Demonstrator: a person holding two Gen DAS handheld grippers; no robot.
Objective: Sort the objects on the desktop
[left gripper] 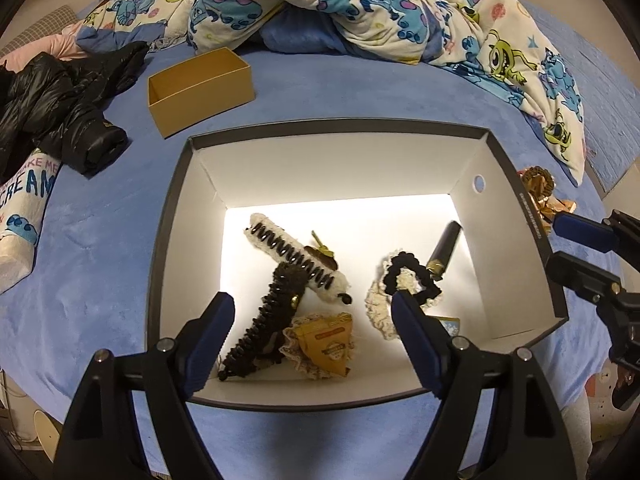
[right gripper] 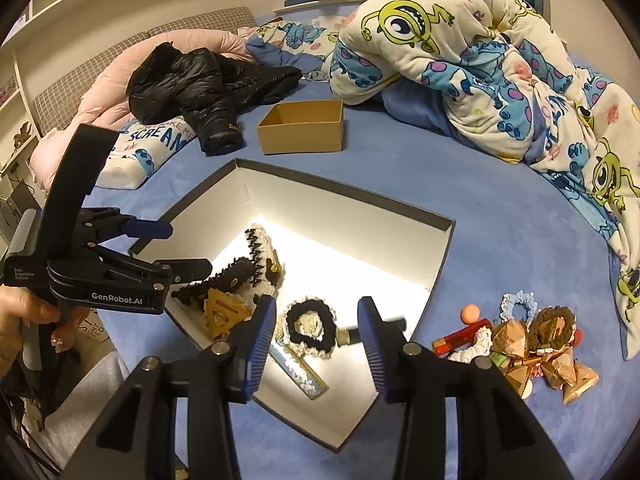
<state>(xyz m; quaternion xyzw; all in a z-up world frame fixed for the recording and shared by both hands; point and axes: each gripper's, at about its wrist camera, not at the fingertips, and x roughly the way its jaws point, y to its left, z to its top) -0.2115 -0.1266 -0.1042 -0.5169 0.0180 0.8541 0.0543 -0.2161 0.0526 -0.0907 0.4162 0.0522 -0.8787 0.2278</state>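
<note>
Both tongs released over the big box; the unsorted pile is next.

Left view: my left gripper (left gripper: 312,312) hangs spread and empty over the box (left gripper: 176,216), hair clips (left gripper: 288,272) and scrunchie (left gripper: 408,280) lying loose below. Right view: my right gripper (right gripper: 316,328) is parted, gripping nothing; the pile (right gripper: 532,344) sits on the blanket (right gripper: 500,240) at three o'clock, outside the box wall, its red tube (right gripper: 460,336) lying roughly nine-to-three. I judge the right hand nearer.

Right tongs (right gripper: 316,336) hang open over the white box (right gripper: 436,276).
</note>
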